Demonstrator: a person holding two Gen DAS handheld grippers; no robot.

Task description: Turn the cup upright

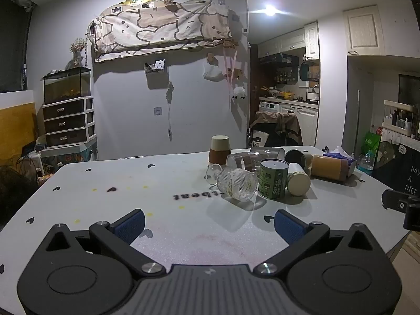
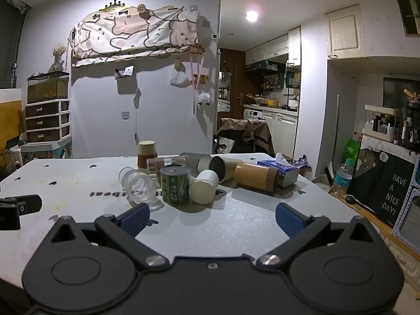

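Note:
Several cups are clustered on the white table. A clear ribbed glass lies on its side; it also shows in the right wrist view. A green cup stands upside down beside it. A white cup lies on its side. A beige-and-brown cup stands upside down at the back. My left gripper is open and empty, short of the glass. My right gripper is open and empty, short of the white cup.
Further cups lie on their sides behind: a tan one, a dark-rimmed one and a clear one with a brown band. A blue tissue pack sits at the right. The table edge drops off at right.

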